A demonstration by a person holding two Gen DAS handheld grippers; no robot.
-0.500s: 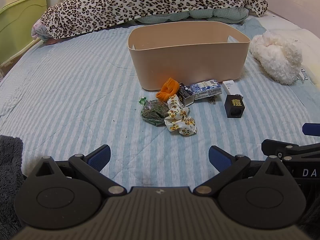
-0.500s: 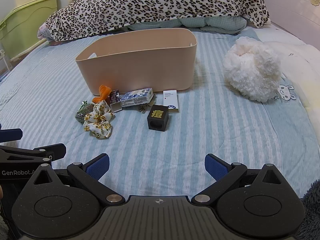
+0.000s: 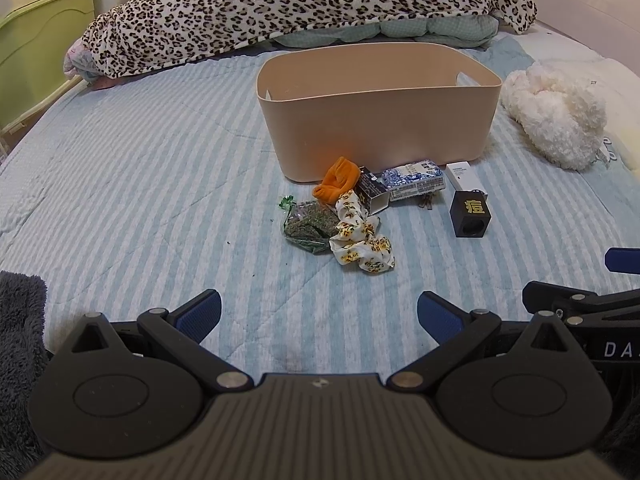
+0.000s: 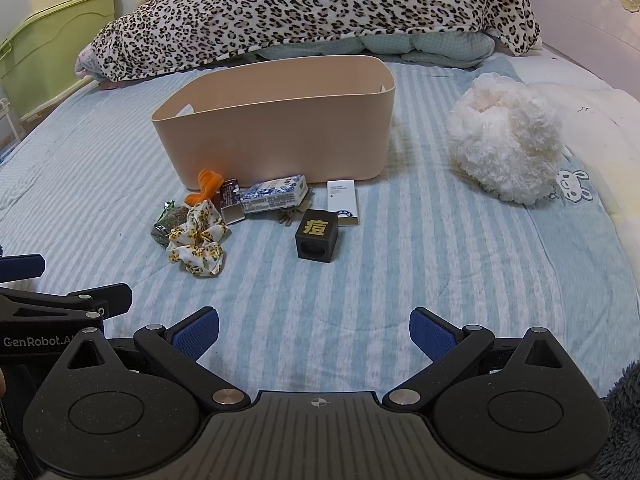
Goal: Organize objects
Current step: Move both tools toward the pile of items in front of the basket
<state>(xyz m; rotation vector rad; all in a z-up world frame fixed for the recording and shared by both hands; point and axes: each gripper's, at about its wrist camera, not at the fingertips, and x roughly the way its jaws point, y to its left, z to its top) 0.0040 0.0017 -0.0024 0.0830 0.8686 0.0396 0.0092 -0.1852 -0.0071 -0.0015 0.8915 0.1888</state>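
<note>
A striped blue bedspread (image 3: 140,184) covers the bed, a leopard-print blanket (image 4: 320,12) heaped behind, green furniture (image 3: 36,52) left.

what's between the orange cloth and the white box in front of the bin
In the left wrist view, a small dark open-ended carton and a blue-and-white patterned packet lie between the orange cloth and white box.

Bin (image 3: 380,120) mid-bed (image 3: 140,200), small items before it: scrunchie (image 3: 362,240) leftmost-front, cube box (image 3: 470,214) rightmost, plush (image 3: 556,116) farther right
</note>
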